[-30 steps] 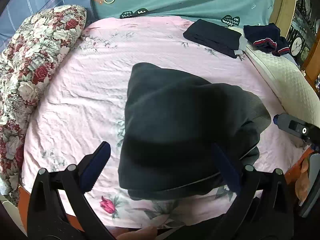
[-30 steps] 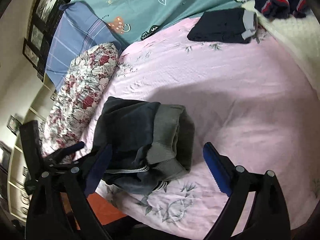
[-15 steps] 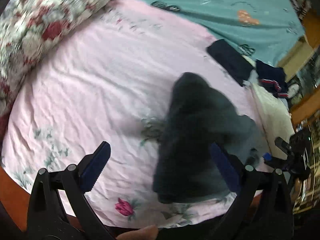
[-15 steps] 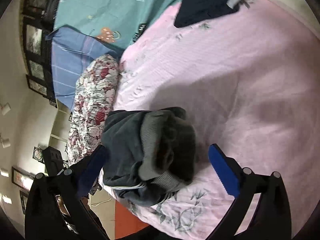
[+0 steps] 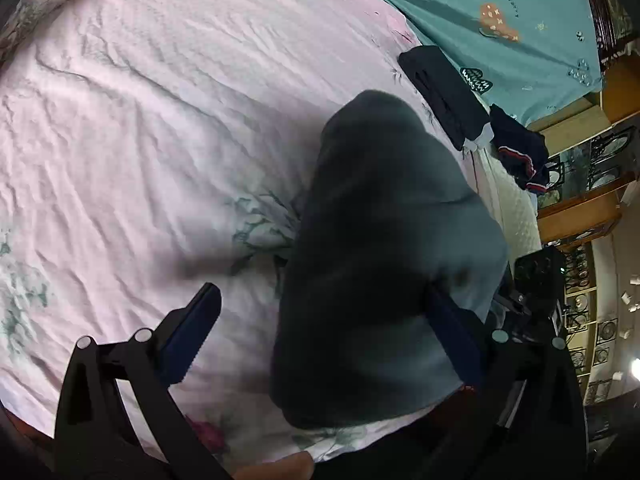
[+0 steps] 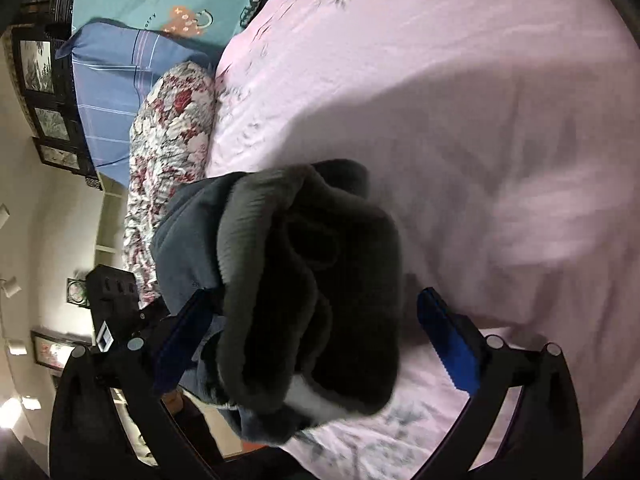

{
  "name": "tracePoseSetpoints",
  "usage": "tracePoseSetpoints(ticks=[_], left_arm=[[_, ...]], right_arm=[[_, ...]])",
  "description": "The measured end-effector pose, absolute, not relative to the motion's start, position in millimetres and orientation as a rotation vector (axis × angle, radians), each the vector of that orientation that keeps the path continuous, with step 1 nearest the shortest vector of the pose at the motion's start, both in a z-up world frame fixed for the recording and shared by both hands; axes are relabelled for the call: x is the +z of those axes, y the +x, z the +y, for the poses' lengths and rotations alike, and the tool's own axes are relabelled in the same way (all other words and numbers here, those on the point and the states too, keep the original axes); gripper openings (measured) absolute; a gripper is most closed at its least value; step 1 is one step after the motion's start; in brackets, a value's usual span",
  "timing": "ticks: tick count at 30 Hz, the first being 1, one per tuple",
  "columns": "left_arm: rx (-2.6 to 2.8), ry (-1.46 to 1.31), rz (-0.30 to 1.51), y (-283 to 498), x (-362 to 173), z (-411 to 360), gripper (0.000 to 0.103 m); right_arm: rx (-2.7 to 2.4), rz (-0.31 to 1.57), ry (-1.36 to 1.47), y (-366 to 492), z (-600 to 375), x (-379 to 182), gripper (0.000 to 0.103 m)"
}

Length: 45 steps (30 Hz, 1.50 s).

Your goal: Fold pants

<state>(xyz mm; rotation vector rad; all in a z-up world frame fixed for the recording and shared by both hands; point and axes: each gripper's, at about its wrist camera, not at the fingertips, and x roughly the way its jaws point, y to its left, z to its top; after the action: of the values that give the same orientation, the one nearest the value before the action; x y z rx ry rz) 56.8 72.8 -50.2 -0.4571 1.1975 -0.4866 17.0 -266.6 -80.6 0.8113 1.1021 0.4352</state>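
Left wrist view: left gripper (image 5: 326,332) spread wide, nothing clamped; folded dark grey pants (image 5: 384,264) bunched on pink sheet (image 5: 140,120) near bed edge, right pad against the fabric, possibly just overlapping. Dark folded garment (image 5: 444,96) well apart, by teal cover (image 5: 500,8).

Right wrist view: right gripper (image 6: 316,340) also spread, pants (image 6: 304,288) between the fingers, ungrasped. Floral pillow (image 6: 172,132) behind, left.

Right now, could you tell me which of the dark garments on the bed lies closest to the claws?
The bulky grey pants bundled at the near edge, between the open claws; the flat folded black garment and the red-striped navy one lie farther off.
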Motion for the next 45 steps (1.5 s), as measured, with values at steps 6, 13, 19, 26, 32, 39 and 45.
tracePoseSetpoints(ticks=[6, 13, 19, 26, 32, 39, 45], left_arm=[[-0.588, -0.441, 1.273, 51.4, -55.4, 57.1, 0.101], [-0.641, -0.496, 1.271, 54.6, -78.6, 34.4, 0.100], [-0.550, -0.372, 1.120, 43.4, -45.1, 15.2, 0.088], [-0.532, -0.302, 0.922, 62.9, 23.7, -11.0, 0.087], [-0.518, -0.253, 0.848, 141.0, 62.1, -26.6, 0.090], [-0.400, -0.289, 0.915, 261.4, 12.2, -11.4, 0.091], [-0.331, -0.352, 1.003, 312.6, -48.4, -8.1, 0.096]], right_arm=[[0.494, 1.149, 0.758, 28.0, -246.8, -81.7, 0.102], [0.533, 1.135, 0.757, 27.1, -243.0, -83.9, 0.075], [0.515, 1.038, 0.608, 16.0, -235.8, -56.9, 0.057], [0.531, 0.833, 0.437, 23.6, -230.9, 6.8, 0.056], [0.507, 0.725, 0.352, 88.4, -231.5, 49.9, 0.056], [0.511, 0.844, 0.382, 233.2, -234.1, 8.2, 0.056], [0.509, 0.946, 0.379, 300.4, -232.6, -52.2, 0.057]])
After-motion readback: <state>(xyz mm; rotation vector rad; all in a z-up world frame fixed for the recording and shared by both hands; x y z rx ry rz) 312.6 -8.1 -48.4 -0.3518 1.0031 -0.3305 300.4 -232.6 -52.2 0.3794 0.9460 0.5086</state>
